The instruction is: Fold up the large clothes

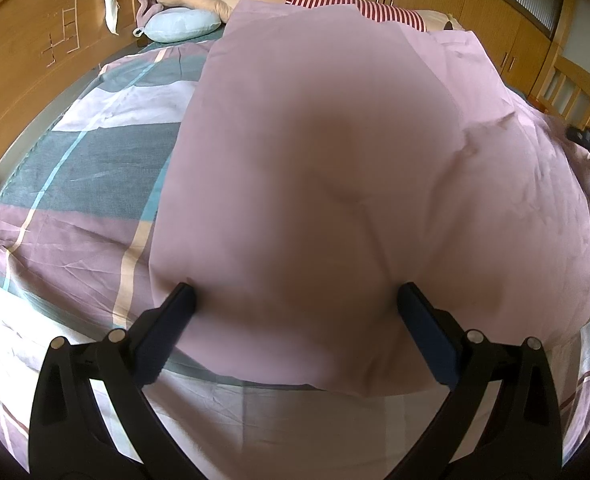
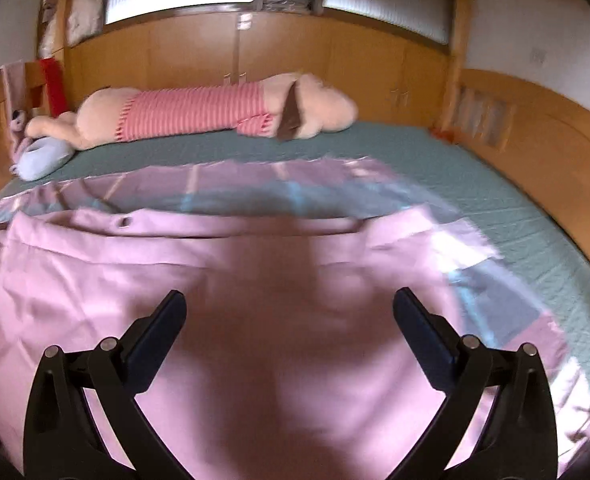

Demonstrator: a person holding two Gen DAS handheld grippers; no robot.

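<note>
A large pink garment (image 1: pixel 335 184) lies spread across the frame's centre on a plaid bedsheet (image 1: pixel 75 168). Left gripper (image 1: pixel 295 300) and right gripper (image 2: pixel 289 300) hover over it, fingers apart, empty. No readable writing. A striped plush toy (image 2: pixel 199 114) lies in the upper frame by wooden cabinets (image 2: pixel 175 56).

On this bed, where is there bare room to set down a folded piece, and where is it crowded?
Free: the green sheet between the patterned quilt and the wooden bed frame, right of the plush toy. Crowded: the pink garment covers the near bed under both open grippers, left gripper and right gripper; the blue pillow fills the far left corner.
</note>
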